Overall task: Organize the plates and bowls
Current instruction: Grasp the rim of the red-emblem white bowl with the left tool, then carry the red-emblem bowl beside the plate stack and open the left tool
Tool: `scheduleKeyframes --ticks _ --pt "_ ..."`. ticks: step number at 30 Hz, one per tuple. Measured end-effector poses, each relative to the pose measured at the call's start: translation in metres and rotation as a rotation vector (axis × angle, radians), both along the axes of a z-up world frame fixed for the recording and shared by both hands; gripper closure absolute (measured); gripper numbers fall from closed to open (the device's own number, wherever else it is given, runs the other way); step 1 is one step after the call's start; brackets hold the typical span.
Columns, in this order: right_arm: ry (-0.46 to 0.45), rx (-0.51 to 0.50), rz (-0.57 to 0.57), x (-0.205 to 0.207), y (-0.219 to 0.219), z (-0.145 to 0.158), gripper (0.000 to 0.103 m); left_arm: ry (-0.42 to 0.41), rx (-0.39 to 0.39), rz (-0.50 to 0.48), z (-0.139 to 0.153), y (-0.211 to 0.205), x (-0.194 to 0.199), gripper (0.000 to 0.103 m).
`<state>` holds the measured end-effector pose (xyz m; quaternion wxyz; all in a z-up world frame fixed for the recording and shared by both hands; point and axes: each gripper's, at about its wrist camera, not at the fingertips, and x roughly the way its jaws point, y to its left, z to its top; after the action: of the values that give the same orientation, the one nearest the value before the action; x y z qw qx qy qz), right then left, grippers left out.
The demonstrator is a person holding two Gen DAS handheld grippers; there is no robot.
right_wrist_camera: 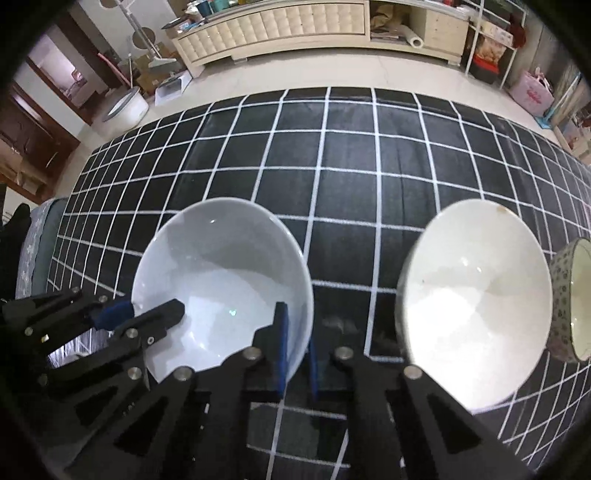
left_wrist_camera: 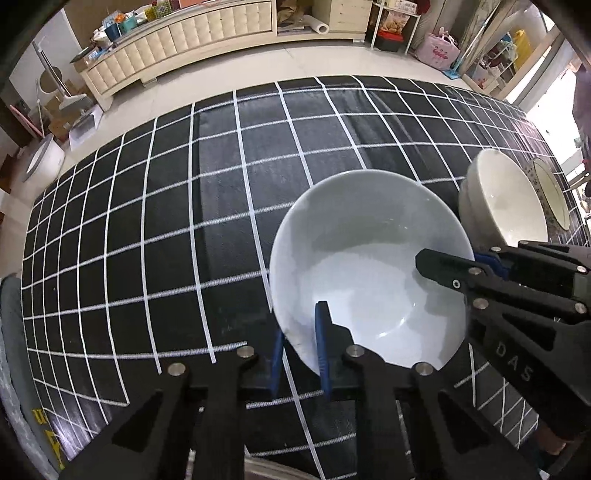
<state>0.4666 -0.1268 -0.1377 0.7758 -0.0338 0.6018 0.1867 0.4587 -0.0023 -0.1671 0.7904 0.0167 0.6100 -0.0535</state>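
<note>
A pale blue-white bowl (left_wrist_camera: 369,269) sits on the black grid tablecloth (left_wrist_camera: 166,221); it also shows in the right wrist view (right_wrist_camera: 221,277). My left gripper (left_wrist_camera: 301,354) is shut on its near-left rim, one blue pad inside and one outside. My right gripper (right_wrist_camera: 297,354) is shut on the bowl's right rim in the same way; it also shows in the left wrist view (left_wrist_camera: 480,264). A cream bowl (right_wrist_camera: 476,299) stands to the right, with a patterned bowl (right_wrist_camera: 572,299) beyond it.
The tablecloth (right_wrist_camera: 332,155) stretches far back and left. A grey cushion edge (right_wrist_camera: 40,236) lies at the table's left end. Beyond the table are a tiled floor and a long cream cabinet (right_wrist_camera: 280,26).
</note>
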Motion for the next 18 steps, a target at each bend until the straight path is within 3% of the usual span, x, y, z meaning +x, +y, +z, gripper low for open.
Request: scheduleKeyframes --ticks 10,18 --pt "-0.031 0.023 -0.015 -0.043 -0.020 0.041 0.091 -0.044 -0.003 -0.020 0.044 -0.021 -0.049 0.089" --pt "-0.005 0.024 -0.013 -0.091 -0.033 0.039 0.091 -0.042 0.003 -0.038 0.057 -0.038 -0.104 0.089"
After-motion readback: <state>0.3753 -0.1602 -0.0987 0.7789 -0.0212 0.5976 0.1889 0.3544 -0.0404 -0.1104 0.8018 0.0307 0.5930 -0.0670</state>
